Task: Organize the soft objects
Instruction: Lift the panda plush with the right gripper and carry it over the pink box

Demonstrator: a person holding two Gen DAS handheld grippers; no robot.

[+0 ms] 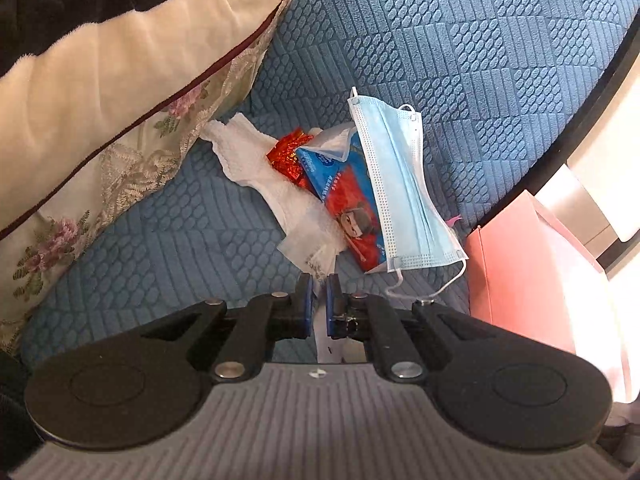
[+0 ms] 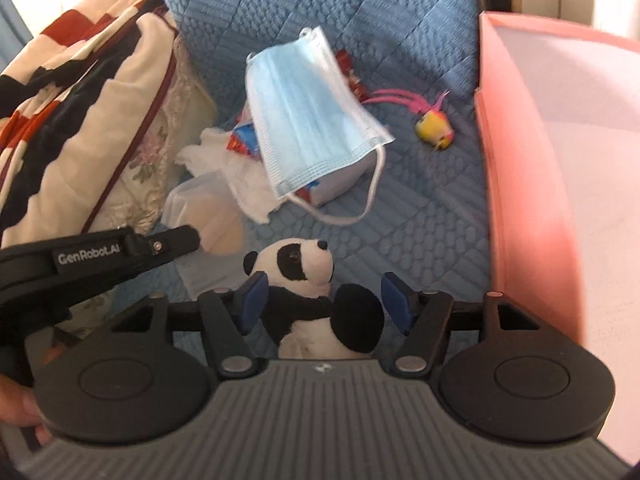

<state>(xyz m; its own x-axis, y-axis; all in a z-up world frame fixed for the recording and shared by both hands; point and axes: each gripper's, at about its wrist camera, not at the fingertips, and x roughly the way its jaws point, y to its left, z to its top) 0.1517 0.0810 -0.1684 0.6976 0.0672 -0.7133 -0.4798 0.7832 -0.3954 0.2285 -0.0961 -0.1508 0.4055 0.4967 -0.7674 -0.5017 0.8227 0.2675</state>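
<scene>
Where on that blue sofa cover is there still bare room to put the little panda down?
Bare blue cover lies between the face mask and the pink box, broken only by a small yellow toy. Left of the mask it is crowded: tissues, packets, then the pillow.

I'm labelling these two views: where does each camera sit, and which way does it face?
Left wrist: on the left gripper, facing down at the sofa; jaws shut on a tissue.
Right wrist: on the right gripper, facing down; jaws open around a panda, left gripper and a hand showing.
Shared: mask, pink box, blanket.
</scene>
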